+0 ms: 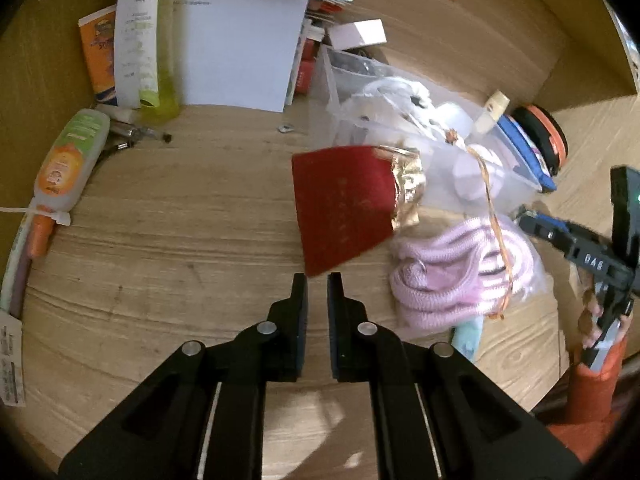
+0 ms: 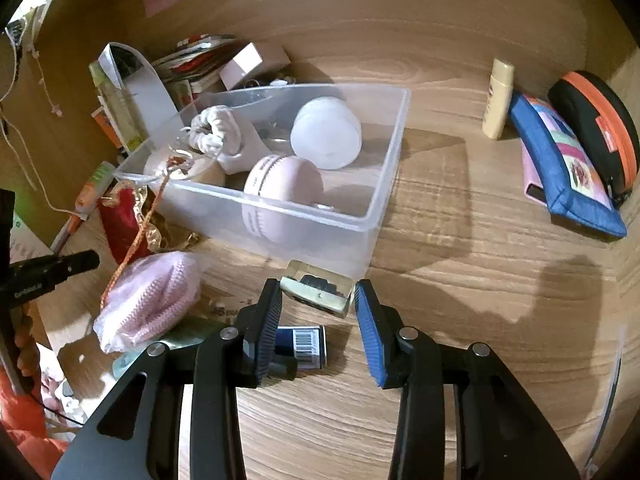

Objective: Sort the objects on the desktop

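My right gripper is closed around a small clear block with a dark inset, held just in front of the clear plastic bin. The bin holds a pink round case, a white jar and a white cloth pouch. My left gripper is nearly shut and empty above the wooden desk, its tips just short of a red and gold pouch. A bagged pink knit item lies right of it and shows in the right wrist view too.
A lotion bottle, pens, papers and a green tube lie at the left and back. A blue pouch, an orange-rimmed case and a cream bottle sit at right. A barcoded box lies under the right gripper.
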`<state>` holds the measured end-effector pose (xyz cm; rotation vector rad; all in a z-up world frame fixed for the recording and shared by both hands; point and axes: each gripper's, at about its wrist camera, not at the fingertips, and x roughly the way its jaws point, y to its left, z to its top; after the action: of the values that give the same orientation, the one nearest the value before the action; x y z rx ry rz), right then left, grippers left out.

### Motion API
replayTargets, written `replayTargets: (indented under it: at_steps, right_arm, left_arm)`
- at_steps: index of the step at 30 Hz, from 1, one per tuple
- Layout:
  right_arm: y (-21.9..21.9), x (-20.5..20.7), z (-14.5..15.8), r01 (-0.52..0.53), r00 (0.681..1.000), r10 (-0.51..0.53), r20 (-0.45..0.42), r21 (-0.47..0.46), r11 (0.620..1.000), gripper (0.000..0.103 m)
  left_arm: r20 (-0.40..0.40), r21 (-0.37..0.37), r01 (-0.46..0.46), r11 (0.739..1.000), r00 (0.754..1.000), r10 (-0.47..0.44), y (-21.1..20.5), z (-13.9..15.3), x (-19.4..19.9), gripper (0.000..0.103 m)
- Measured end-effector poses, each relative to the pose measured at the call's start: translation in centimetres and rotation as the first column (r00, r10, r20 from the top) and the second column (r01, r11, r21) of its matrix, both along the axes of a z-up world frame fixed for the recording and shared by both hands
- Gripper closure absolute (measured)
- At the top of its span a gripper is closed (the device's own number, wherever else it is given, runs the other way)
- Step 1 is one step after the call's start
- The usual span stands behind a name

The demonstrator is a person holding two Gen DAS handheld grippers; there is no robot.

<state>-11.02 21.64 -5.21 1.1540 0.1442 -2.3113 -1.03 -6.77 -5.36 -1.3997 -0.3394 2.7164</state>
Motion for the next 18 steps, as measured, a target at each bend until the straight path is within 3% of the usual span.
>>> replayTargets:
  at_steps: [3,5,7,11,15,18]
  right_arm:
    - [-0.3,0.1,0.3,-0.006,1.000,0.006,-0.007,-0.002,1.000,0.068]
    - [-0.4,0.2,0.5,-0.006,1.000,0.006,-0.017,0.001,1.000,0.068]
    - [-0.3,0.3,0.7,-0.007,1.000,0.007,-0.022,-0.001,1.000,0.068]
    - [-0.2,0.5,1.4,-0.001,0.999,0.000,-0.041,-0.012,1.000,0.068]
    - [-0.3,0.7,2.3,0.003,0.998,-0.004,-0.066,-0.011,1.000,0.068]
    - [-0.5,0.9,2.9,-0.002,0.996,0.001,-0.086,-0.011,1.000,0.068]
  left_arm:
    - [-0.012,-0.008,0.007,1.000,1.000,-0.007,0.1,0.3,-0.4,0.076]
    - [-0.025,-0.003,0.014,1.000,1.000,-0.015,0.0,0.5,-0.9,0.052]
    - [-0.037,-0.015,0.025,1.000,0.999,-0.026,0.0,0.8,-1.9,0.045]
    - [-0.015,-0.003,0.058,0.998,0.998,-0.058,-0.2,0.2,-4.3,0.045]
    - [0.083,0.075,0.086,0.993,0.992,-0.093,-0.5,-1.6,-6.9,0.044]
    - [0.036,0.057,0.085,0.995,0.996,-0.087,-0.3,-1.1,-7.0,0.043]
